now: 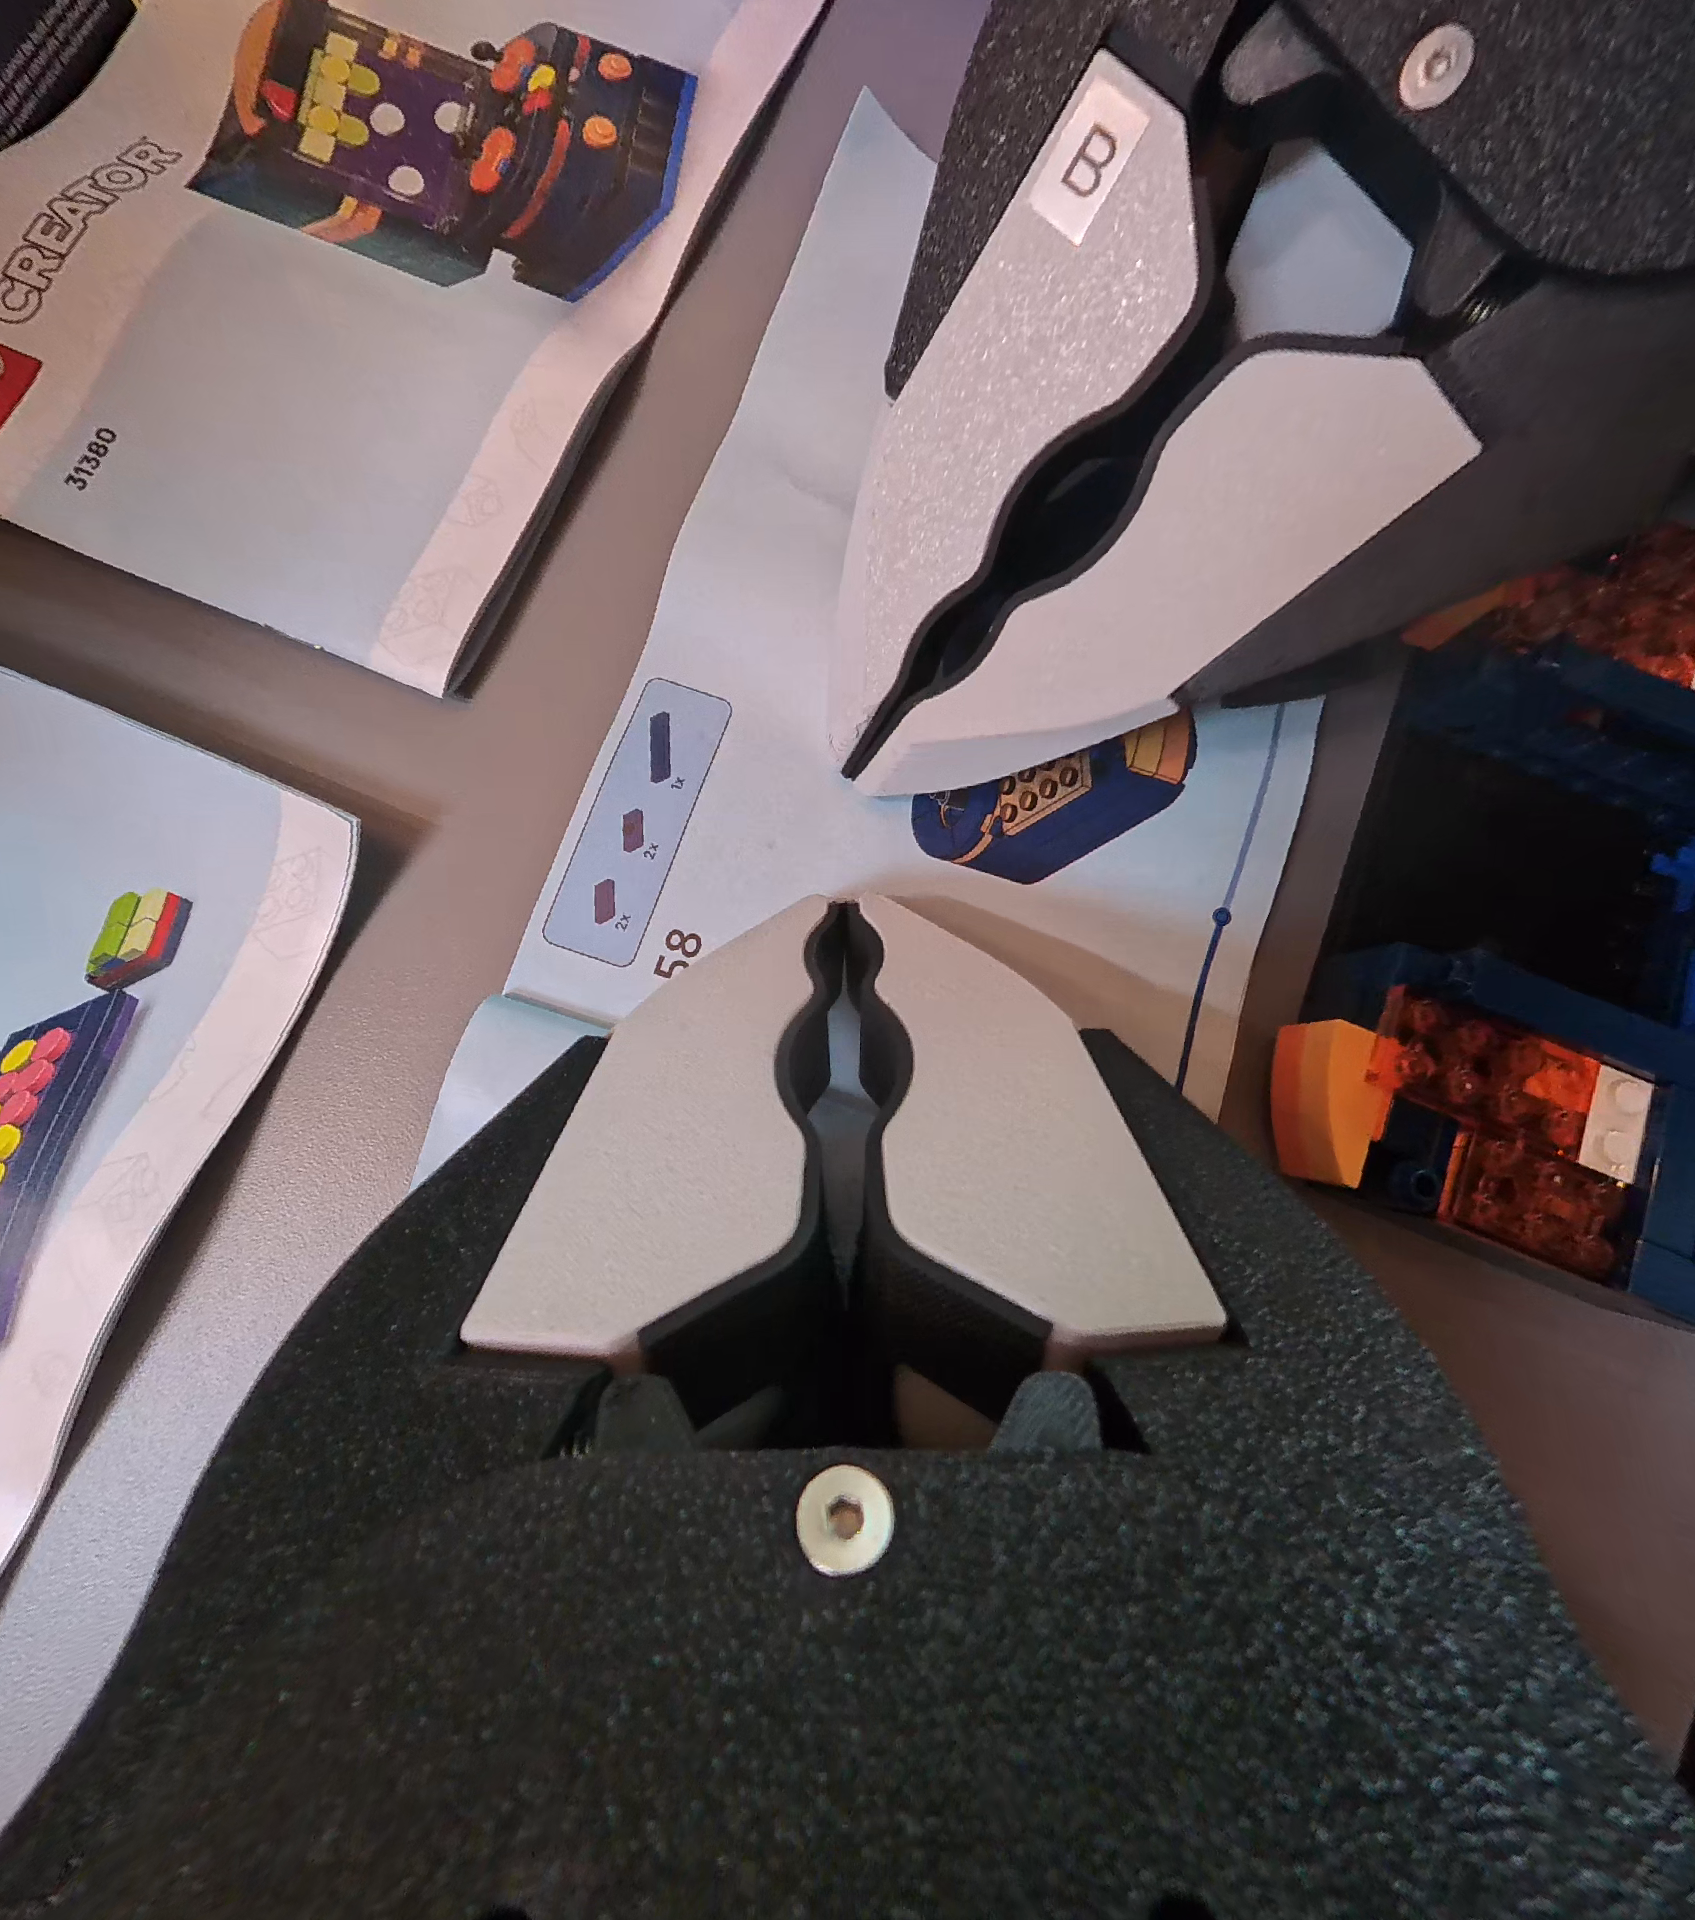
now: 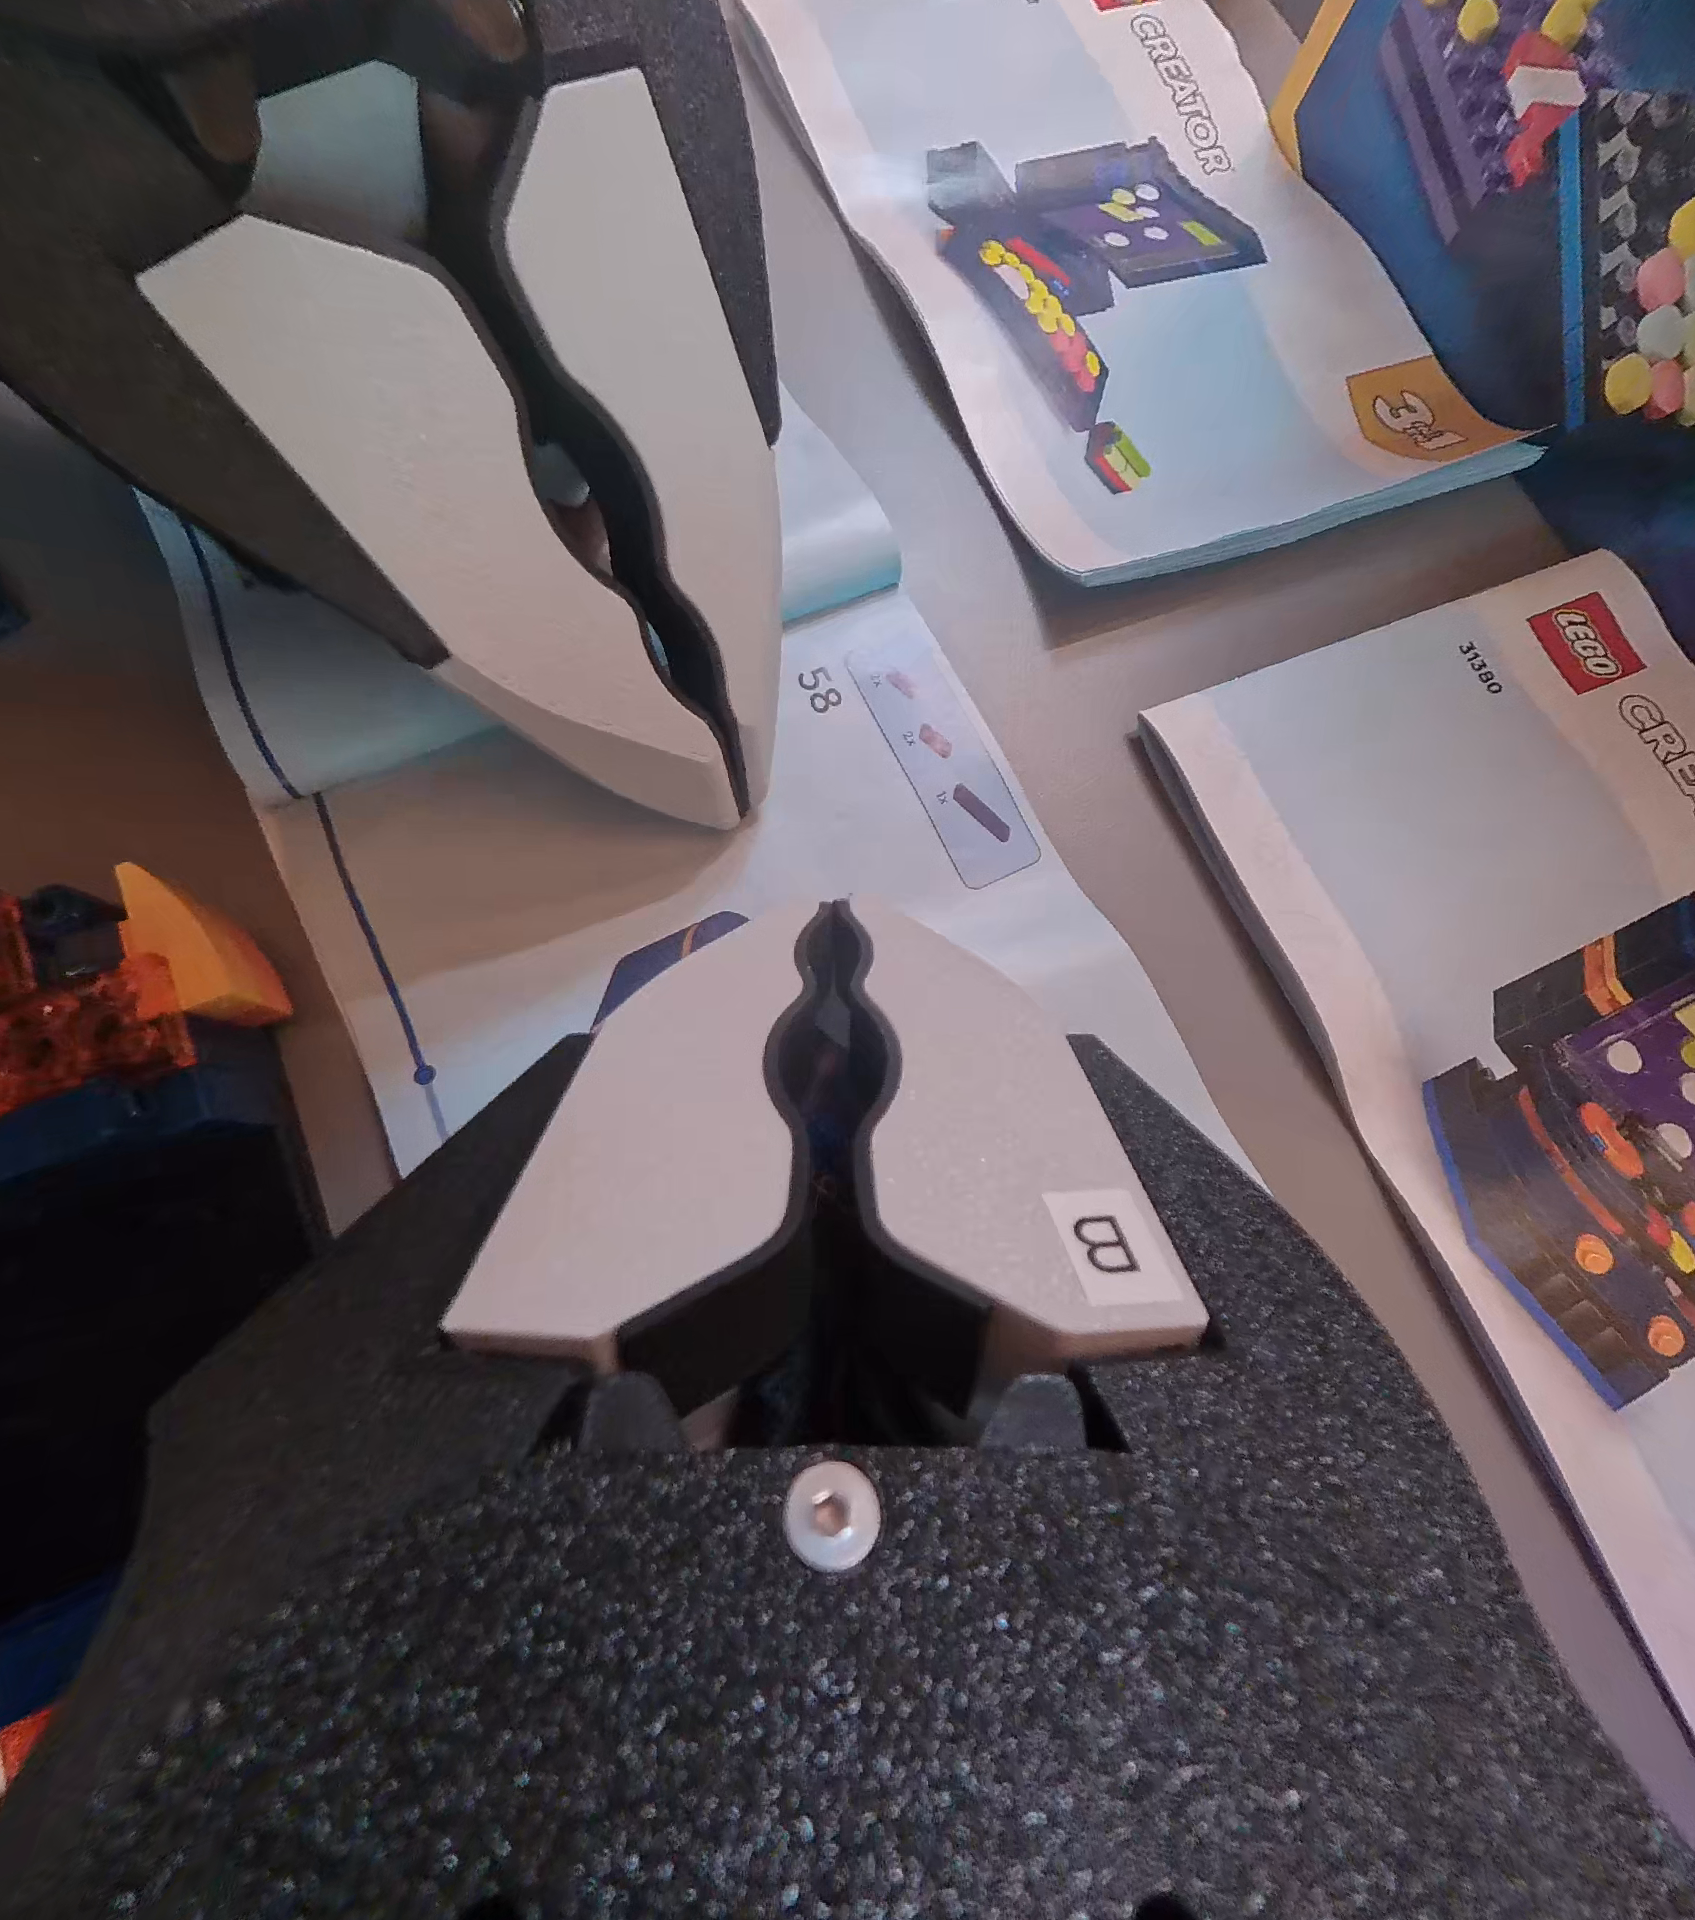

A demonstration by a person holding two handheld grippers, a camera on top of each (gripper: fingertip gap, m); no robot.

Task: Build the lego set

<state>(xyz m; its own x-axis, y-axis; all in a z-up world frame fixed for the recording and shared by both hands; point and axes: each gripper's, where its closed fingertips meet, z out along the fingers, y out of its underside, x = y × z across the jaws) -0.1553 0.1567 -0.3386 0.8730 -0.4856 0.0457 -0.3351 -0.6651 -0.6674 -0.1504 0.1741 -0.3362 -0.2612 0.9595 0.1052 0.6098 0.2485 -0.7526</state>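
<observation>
The left gripper (image 1: pixel 843 909), black with two pale grey fingers, has its tips pressed together with nothing seen between them. It hangs just over the open paper instruction booklet (image 1: pixel 781 644) lying flat on the grey table (image 1: pixel 510 748). The right gripper (image 2: pixel 838 914), also black and grey with a small white sticker on one finger, is pinched closed too. A dark shape shows in the round gap between its fingers, but I cannot tell if it is a held piece. The two grippers point at each other from opposite sides, tips near but apart, both over the open page.

Just beside the booklet sits the half-built lego model (image 1: pixel 1549 1039), dark blue with clear orange bricks, a small white brick and a curved orange piece. It has a dark hollow in the middle; what is inside is too dark to see.

Farther off lie two closed paper booklets with lego pictures on their covers (image 1: pixel 303 343) (image 1: pixel 64 1039). Past them, in the right wrist view, stands the blue lego box (image 2: pixel 1601 208).
</observation>
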